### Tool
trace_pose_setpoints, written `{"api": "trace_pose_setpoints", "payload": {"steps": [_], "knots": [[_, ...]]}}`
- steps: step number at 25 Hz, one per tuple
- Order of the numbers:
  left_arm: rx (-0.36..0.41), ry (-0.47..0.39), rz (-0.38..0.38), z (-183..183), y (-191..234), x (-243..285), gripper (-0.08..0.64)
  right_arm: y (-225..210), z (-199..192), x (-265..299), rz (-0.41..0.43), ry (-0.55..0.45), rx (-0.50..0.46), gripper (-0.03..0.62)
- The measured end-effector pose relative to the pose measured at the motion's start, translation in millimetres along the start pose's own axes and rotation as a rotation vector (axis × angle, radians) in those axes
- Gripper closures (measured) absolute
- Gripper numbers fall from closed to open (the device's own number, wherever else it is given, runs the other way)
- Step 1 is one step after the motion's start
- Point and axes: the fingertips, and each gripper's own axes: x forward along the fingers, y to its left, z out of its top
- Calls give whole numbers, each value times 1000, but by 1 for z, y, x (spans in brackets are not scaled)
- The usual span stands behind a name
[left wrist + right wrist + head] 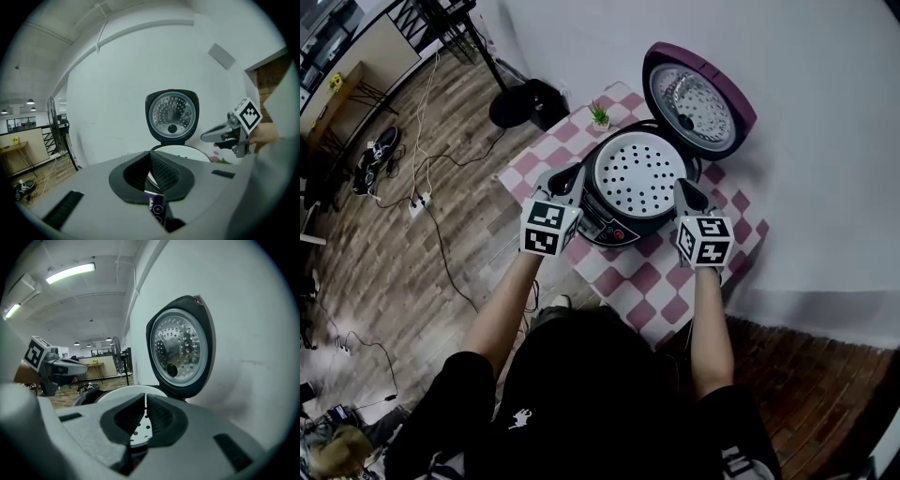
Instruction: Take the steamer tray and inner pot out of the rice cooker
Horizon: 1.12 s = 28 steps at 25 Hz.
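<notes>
The black and purple rice cooker (623,223) stands on a checked table with its lid (698,98) swung up and back. A white perforated steamer tray (639,174) lies in its top. My left gripper (573,175) is shut and empty at the cooker's left rim. On the right side my right gripper (684,188) hangs shut and empty over the rim. The left gripper view shows the lid (172,114), the tray's edge (180,152) and the shut jaws (151,165). In the right gripper view the tray (139,430) lies just beyond the shut jaws (145,409), with the lid (180,348) behind.
A small potted plant (599,115) stands at the table's far corner. The pink and white checked table (647,281) sits against a white wall (825,141). A fan base (517,105) and cables (431,211) lie on the wooden floor to the left.
</notes>
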Motion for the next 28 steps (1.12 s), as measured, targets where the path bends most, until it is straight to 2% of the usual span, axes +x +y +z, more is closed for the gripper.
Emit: {"api": "trace_pose_setpoints", "payload": {"steps": [4, 6, 8, 14, 17, 28], "knots": [[45, 65, -1, -7, 3, 20, 556, -13, -13, 8, -30, 51, -20, 581], [63, 96, -19, -10, 2, 30, 500, -19, -19, 12, -43, 79, -25, 570], [91, 126, -38, -14, 0, 40, 489, -24, -24, 17, -55, 106, -30, 558], [184, 196, -80, -25, -7, 68, 419, -36, -39, 35, -96, 224, -90, 443], [194, 211, -84, -27, -8, 75, 417, -39, -47, 45, -101, 288, -118, 396], [199, 209, -90, -28, -4, 87, 454, -49, -57, 68, -180, 404, -194, 397]]}}
